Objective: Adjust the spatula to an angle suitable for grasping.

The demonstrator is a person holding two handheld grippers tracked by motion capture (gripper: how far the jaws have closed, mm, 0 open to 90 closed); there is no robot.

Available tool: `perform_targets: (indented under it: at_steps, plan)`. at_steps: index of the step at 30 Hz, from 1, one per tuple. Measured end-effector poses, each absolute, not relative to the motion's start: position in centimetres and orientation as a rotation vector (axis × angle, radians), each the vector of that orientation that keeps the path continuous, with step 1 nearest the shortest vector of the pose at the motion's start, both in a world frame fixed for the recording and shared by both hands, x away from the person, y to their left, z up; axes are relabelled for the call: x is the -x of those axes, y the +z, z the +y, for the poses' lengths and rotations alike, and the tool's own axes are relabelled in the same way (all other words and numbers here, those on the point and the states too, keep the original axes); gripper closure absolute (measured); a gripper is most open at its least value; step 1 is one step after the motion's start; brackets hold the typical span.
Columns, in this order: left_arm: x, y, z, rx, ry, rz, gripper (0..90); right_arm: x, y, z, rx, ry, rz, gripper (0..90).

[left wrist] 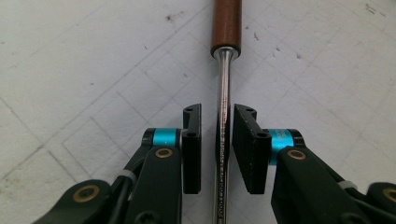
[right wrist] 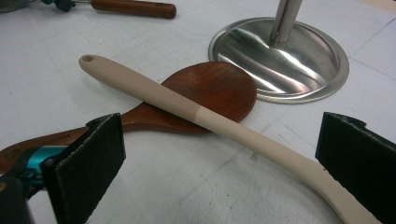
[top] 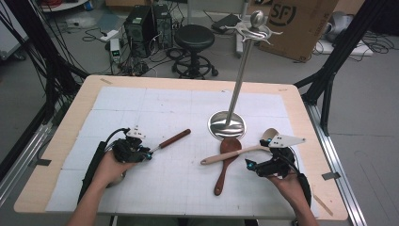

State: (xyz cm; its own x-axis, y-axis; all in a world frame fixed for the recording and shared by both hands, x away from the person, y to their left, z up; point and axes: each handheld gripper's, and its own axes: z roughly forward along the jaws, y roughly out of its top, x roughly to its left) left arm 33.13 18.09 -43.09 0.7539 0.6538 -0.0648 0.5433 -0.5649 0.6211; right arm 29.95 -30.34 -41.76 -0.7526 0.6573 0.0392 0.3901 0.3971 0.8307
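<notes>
Straddling the thin metal shaft of a brown-handled utensil [left wrist: 223,116], the left claw [top: 149,155] has its jaws slightly apart on either side, not yet pinching it. The right claw [right wrist: 224,163] is spread wide over a pale wooden spoon [right wrist: 196,112], which lies crosswise on the bowl of a dark wooden spoon [right wrist: 210,88] on the white tabletop [top: 169,103]. Just behind both spoons stands a steel utensil stand [top: 227,125] on its round base.
</notes>
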Motion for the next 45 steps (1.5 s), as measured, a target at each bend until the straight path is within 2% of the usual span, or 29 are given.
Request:
perform_targets:
  at_steps: [13,35,38,45]
  plan:
    - [-33.1,-43.0,17.9,-2.326,0.235,0.896,81.4,-29.9,-41.8,-30.1,-0.909,1.286,2.370,0.4]
    - [-33.0,-42.7,18.2,-2.296,0.198,0.906,83.6,-30.0,-41.9,-29.2,-0.920,1.329,2.406,0.6]
    - [-32.9,-42.5,18.3,-2.278,0.192,0.905,83.7,-30.0,-41.8,-29.0,-0.915,1.352,2.413,5.0]
    - [-32.7,-41.9,18.2,-2.248,0.178,0.880,83.7,-30.1,-41.5,-28.0,-0.912,1.409,2.413,5.0]
